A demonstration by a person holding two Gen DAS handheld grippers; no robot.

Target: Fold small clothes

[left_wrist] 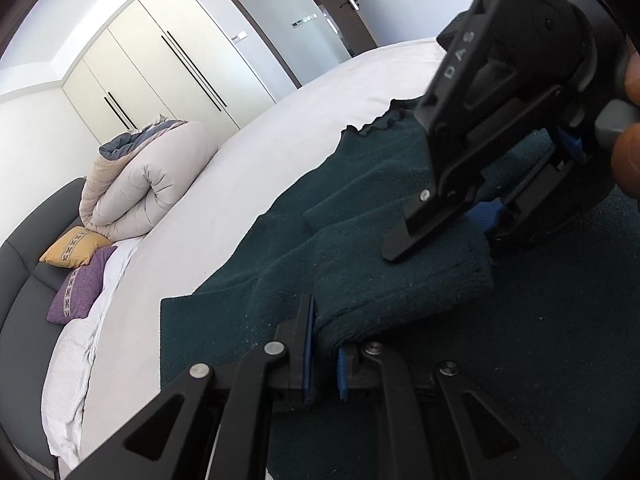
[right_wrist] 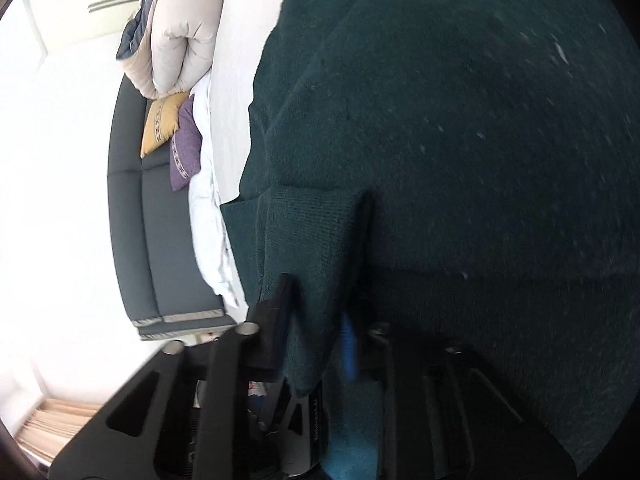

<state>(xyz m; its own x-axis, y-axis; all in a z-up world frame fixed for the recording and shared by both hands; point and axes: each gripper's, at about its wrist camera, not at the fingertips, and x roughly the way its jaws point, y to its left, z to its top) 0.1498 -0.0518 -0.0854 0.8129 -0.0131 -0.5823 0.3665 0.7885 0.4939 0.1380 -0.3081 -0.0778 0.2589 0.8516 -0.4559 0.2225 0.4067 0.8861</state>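
Observation:
A dark green knit sweater (left_wrist: 360,184) lies spread on the white bed (left_wrist: 248,168); it fills the right wrist view (right_wrist: 480,140). My left gripper (left_wrist: 324,344) is shut on a folded edge of the sweater at the bottom of the left wrist view. My right gripper (left_wrist: 440,232) shows in the upper right of that view, shut on the same folded part farther along. In the right wrist view the right gripper (right_wrist: 320,320) pinches a ribbed edge of the sweater (right_wrist: 316,240) between its pads.
A rolled beige duvet (left_wrist: 148,184), a yellow cushion (left_wrist: 76,248) and a purple cushion (left_wrist: 80,284) lie at the bed's head by a dark headboard (left_wrist: 28,280). White wardrobes (left_wrist: 152,64) and a door (left_wrist: 288,20) stand behind.

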